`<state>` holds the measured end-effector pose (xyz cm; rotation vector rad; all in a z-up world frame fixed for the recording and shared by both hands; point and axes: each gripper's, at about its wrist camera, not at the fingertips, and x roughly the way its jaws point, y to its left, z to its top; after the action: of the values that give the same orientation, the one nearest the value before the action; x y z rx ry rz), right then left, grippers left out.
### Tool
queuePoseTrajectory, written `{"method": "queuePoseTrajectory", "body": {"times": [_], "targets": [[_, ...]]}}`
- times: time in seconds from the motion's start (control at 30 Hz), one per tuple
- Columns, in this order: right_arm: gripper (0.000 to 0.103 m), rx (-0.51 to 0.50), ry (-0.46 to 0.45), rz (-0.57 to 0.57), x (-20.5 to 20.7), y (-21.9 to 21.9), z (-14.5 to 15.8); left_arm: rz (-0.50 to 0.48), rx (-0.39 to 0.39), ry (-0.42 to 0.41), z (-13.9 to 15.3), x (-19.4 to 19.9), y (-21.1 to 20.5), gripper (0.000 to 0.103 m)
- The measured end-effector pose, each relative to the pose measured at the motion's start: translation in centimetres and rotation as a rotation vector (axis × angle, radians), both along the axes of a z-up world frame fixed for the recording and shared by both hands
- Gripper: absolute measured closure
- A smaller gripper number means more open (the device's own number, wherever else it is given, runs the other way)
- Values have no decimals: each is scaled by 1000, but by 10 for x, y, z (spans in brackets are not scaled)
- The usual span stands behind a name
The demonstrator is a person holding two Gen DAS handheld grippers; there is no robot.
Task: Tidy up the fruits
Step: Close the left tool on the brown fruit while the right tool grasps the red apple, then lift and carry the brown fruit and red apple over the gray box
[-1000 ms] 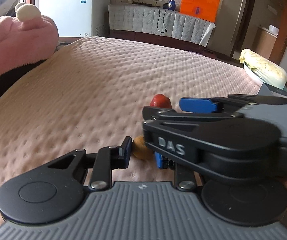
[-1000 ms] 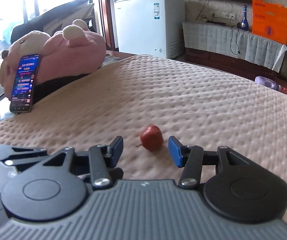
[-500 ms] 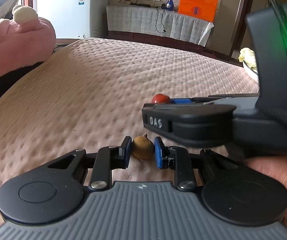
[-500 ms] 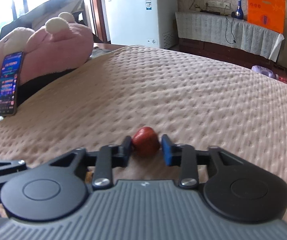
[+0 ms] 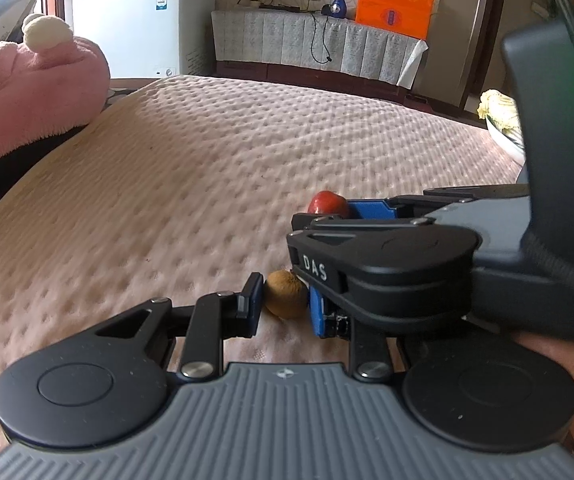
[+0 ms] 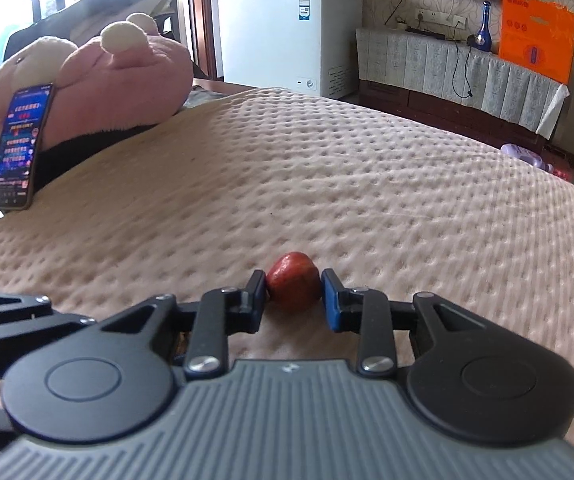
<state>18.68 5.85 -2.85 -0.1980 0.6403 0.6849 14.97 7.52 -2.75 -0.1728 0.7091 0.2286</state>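
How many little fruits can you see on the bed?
2. A small round brown fruit sits between the left gripper fingers, and a small red fruit is pinched in the right gripper. More could hide behind the grippers.

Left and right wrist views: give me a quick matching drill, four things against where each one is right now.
Things:
1. small brown fuzzy fruit
2. small red glossy fruit
3. black smartphone with a lit screen
4. blue glass bottle

Places:
A. leaning on the pink plush toy
B. between the right gripper fingers
C. on the cloth-covered cabinet by the wall
D. between the left gripper fingers

Pairs: 1-D, 2-B, 3-A, 4-C
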Motion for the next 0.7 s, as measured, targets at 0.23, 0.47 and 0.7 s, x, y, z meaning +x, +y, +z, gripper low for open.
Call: {"method": "queuePoseTrajectory", "body": {"times": [0.23,0.47,0.7], "targets": [[70,55,9,-12,-1,-12,15,7,-17,7,2,2,2,74],[70,83,3,-27,-10,-30,30,12,-8,1,6,2,0,74],[70,111,-29,-70,-26,-57,50,12,8,1,8,3,-7,74]]}}
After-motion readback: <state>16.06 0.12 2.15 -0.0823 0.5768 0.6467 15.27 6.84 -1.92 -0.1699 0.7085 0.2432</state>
